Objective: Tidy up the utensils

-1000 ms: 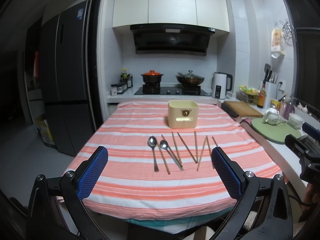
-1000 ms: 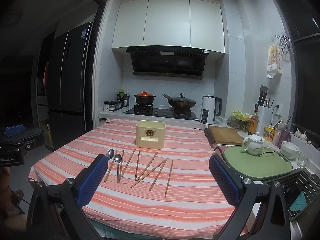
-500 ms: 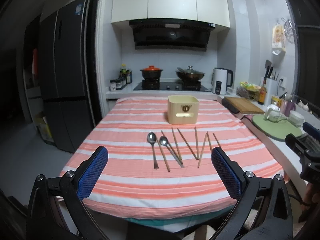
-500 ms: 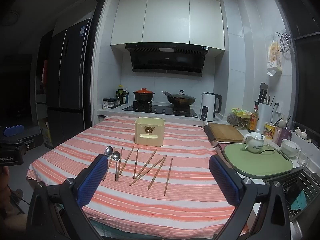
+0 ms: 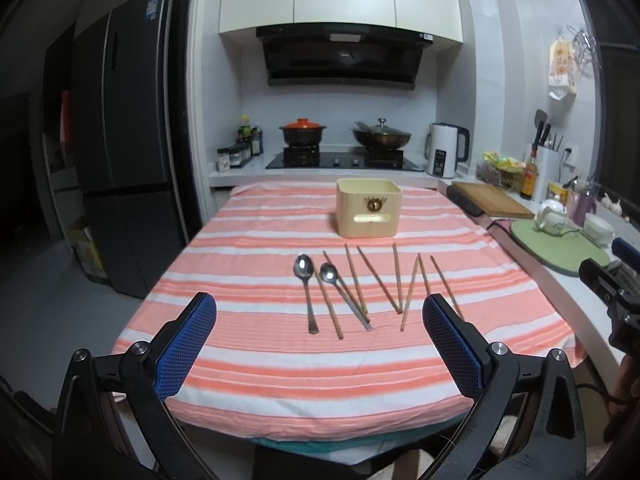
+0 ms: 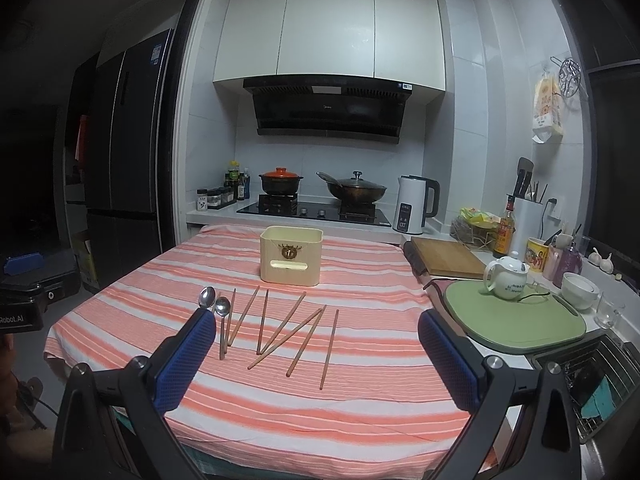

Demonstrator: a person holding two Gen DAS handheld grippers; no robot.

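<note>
Both the left gripper [image 5: 319,334] and right gripper [image 6: 316,354], jaws wide apart and empty, have edged closer; wooden chopsticks [image 5: 378,280] and steel spoons [image 5: 306,276] (all untouched) lie just before the cream square holder box [image 5: 368,208].

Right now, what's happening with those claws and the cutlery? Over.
Left gripper open, empty. Right gripper open, empty. Two spoons and chopsticks lie loose on striped tablecloth, cream holder box behind them. Nothing blocking.

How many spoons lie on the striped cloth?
2: both at the left end of the utensil row, one spoon leftmost, the other spoon beside it among the chopsticks.
</note>
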